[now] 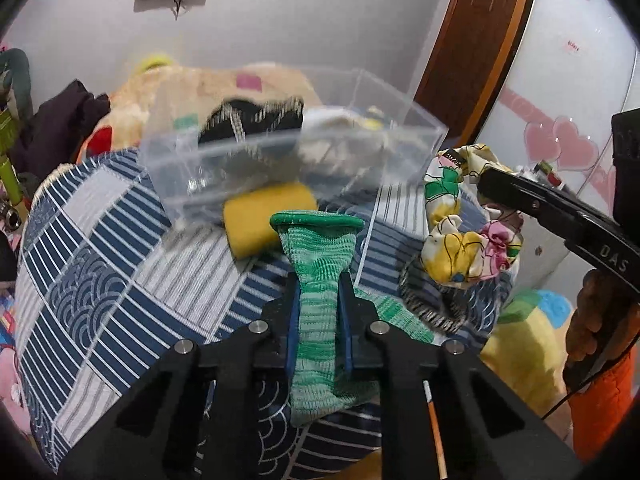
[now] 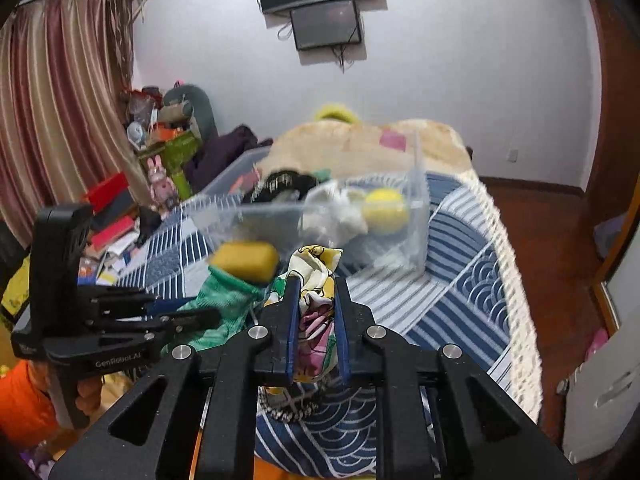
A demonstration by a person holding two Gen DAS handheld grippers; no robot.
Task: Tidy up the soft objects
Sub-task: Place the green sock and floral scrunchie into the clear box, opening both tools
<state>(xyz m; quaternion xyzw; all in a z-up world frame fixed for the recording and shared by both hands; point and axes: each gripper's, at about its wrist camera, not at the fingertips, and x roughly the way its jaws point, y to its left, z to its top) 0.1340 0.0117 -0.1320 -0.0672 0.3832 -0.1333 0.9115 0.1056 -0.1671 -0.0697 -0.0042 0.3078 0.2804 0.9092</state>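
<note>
Blue patchwork bedspread (image 2: 460,240) — left jaws pinch green sock (image 1: 318,312), right jaws floral scrunchie (image 2: 316,316).

Location: a home bedroom. A bed (image 2: 460,280) is lying under a blue patterned quilt (image 1: 100,280). Curtains (image 2: 52,100) are hanging at far left, a screen (image 2: 326,24) is hanging on the far wall, and plush toys (image 2: 160,180) are piling up beside the bed.

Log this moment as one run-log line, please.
left tool: shut on green sock | right tool: shut on floral scrunchie | clear bin: on bed, holds soft items | yellow sponge: outside bin
</note>
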